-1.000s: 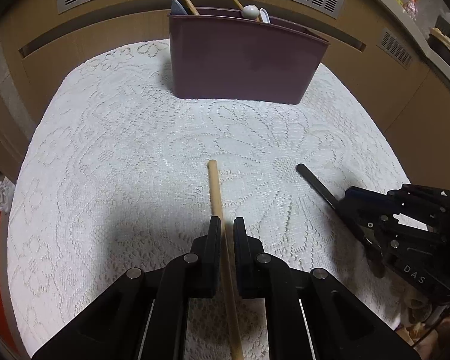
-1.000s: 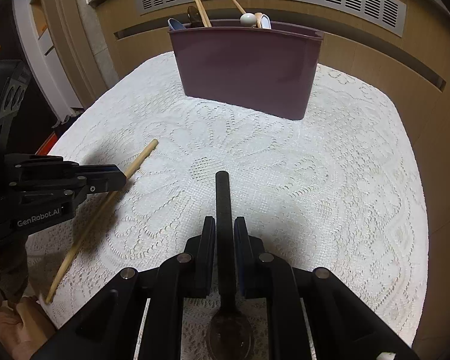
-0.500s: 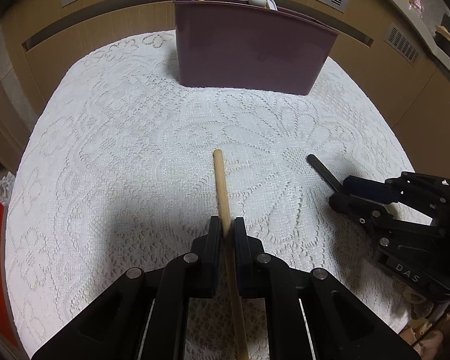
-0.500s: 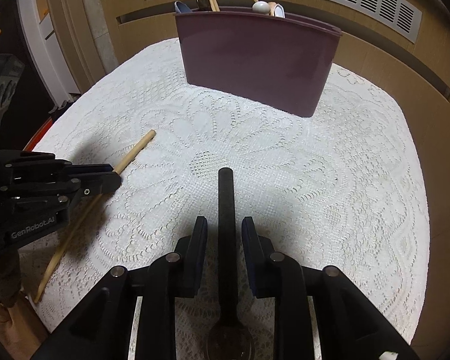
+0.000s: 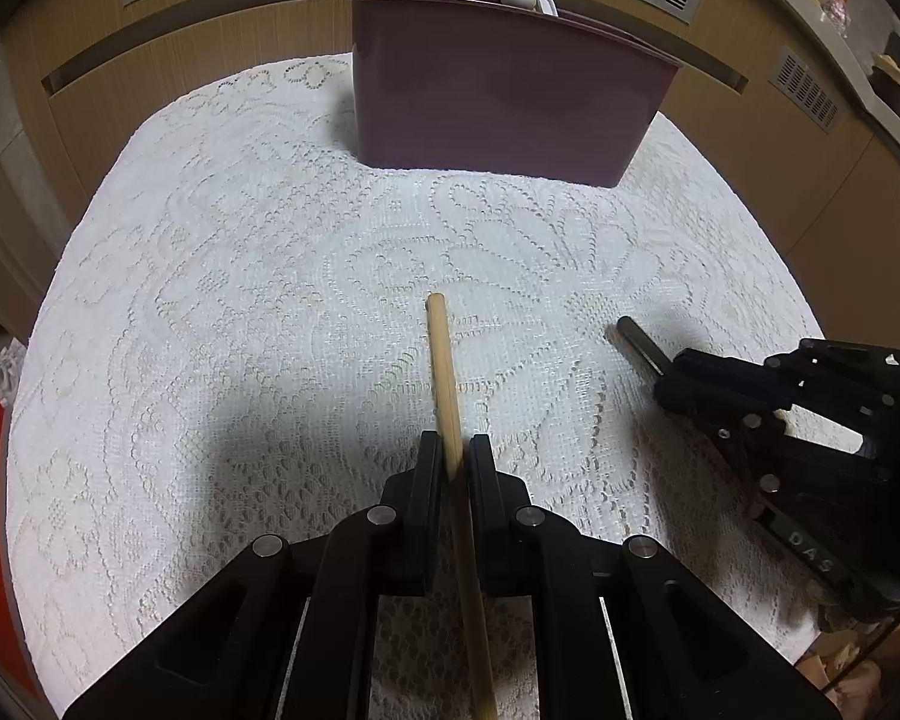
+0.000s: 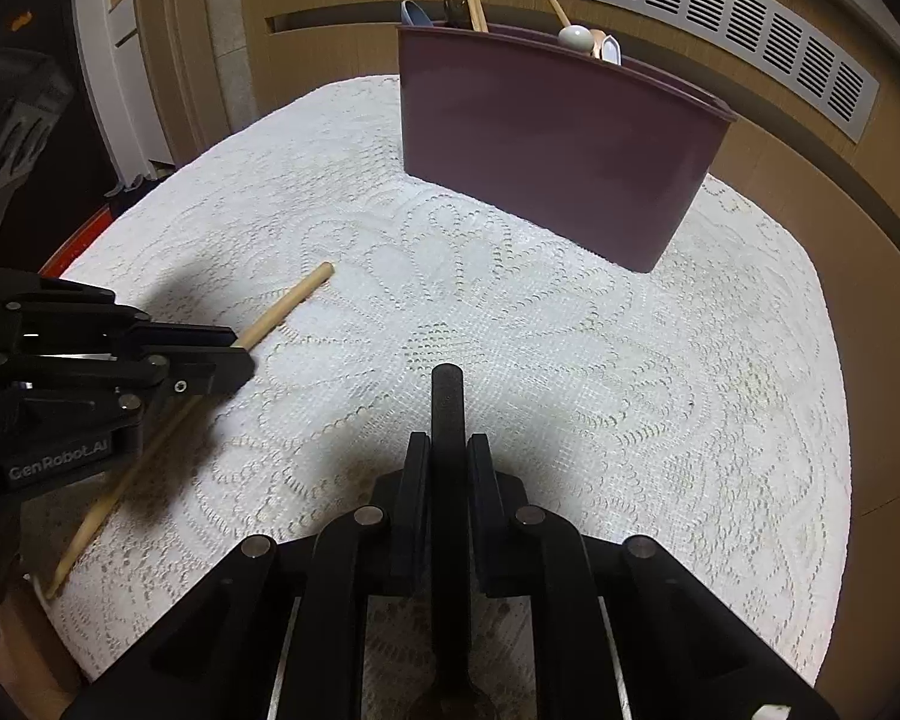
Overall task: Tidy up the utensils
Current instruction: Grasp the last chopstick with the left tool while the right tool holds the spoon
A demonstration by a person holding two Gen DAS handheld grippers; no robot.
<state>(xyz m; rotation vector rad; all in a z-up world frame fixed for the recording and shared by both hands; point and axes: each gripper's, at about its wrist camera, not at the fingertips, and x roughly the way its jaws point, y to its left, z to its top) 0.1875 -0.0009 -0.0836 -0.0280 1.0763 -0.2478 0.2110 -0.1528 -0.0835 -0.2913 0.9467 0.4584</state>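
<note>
On the lace-covered table (image 5: pixel 210 300), the left hand-held gripper (image 5: pixel 450 462) clamps a wooden stick (image 5: pixel 444 372); the right hand-held gripper (image 6: pixel 447 462), jaws just closing, clamps a dark handle (image 6: pixel 448 414). Either long utensil could pivot and miss the maroon holder (image 5: pixel 498 90) behind.

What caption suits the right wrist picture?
Right tool clamps a black-handled spoon before a purple utensil bin.
</note>
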